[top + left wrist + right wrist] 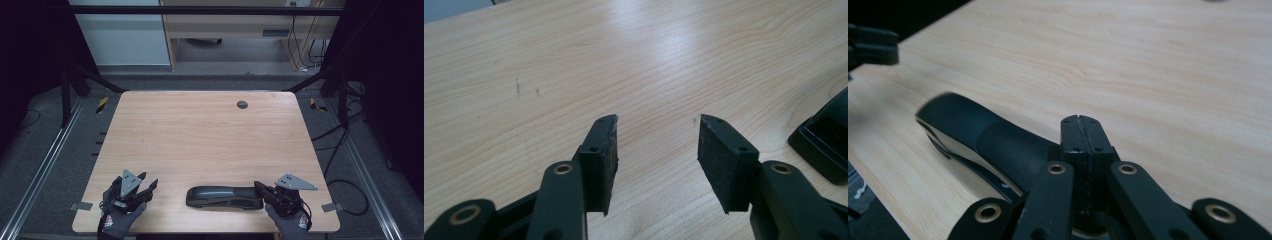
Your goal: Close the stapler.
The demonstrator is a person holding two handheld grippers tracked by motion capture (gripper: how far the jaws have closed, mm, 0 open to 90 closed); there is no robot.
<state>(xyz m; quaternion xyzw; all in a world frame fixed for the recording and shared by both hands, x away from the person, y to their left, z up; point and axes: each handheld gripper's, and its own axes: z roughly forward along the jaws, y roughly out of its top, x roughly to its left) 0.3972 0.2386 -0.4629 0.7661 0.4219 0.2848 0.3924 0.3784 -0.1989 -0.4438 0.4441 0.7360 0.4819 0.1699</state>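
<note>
High view puts the dark stapler (225,197) flat on the wooden table (200,130), close to the near edge and right of centre, its long body running left to right. Your right gripper (261,190) sits at the stapler's right end, touching it or just beside it; from this angle you cannot tell which. In the right gripper view its pads meet face to face with nothing between them, and the stapler (983,140) lies just to the left of the closed tips, so you hold nothing there.

Your left gripper (148,184) rests near the left corner of the near edge, well apart from the stapler. Its fingers (724,160) stand apart over bare wood, and the stapler's end (824,140) shows at the right border of the left gripper view.

The work in hand looks like taking hold of the stapler, and it has not begun. To do it well, spread the right pads before you move in, then bring them across the narrow width of the body, not along its length. Seat both pads squarely on the flat sides, because the rounded top may let them slide off. Close gently so the hinged top does not press down. If the body skids on the smooth wood, steady its left end with the left gripper.
</note>
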